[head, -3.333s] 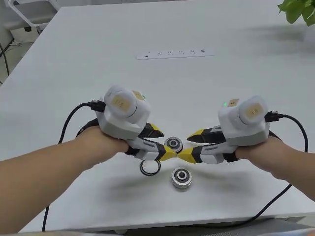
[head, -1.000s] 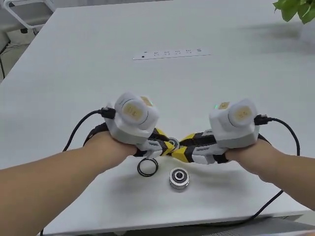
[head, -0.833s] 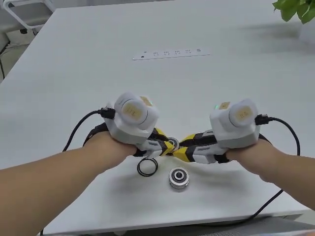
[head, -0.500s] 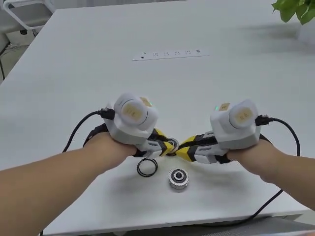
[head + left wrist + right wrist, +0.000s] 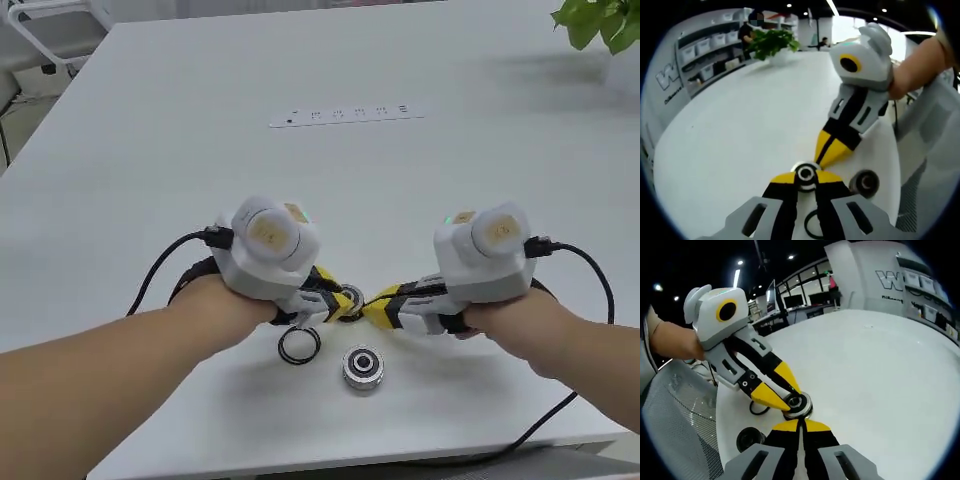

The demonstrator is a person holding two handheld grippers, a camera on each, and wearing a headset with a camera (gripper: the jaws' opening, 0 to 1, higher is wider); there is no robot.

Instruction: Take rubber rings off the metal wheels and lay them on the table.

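Observation:
A metal wheel (image 5: 350,297) with a dark rubber ring round it hangs just above the table. My left gripper (image 5: 335,301) is shut on it, with a yellow tip on each side of the wheel (image 5: 806,173). My right gripper (image 5: 372,298) comes from the opposite side, its jaws pressed together at the wheel's rim (image 5: 798,403), where the ring sits. One loose black ring (image 5: 299,346) lies flat on the table below the left gripper. A second wheel (image 5: 362,367) stands to its right, near the front edge.
A white power strip (image 5: 346,115) lies across the table's far middle. A potted plant (image 5: 598,20) stands at the far right corner. Black cables (image 5: 160,270) trail from both grippers toward the near edge.
The right gripper's jaws, spread 3.3 s ago, are now together at the wheel's rim. Over the last second both grippers stay almost still, and the right one eases slightly rightward.

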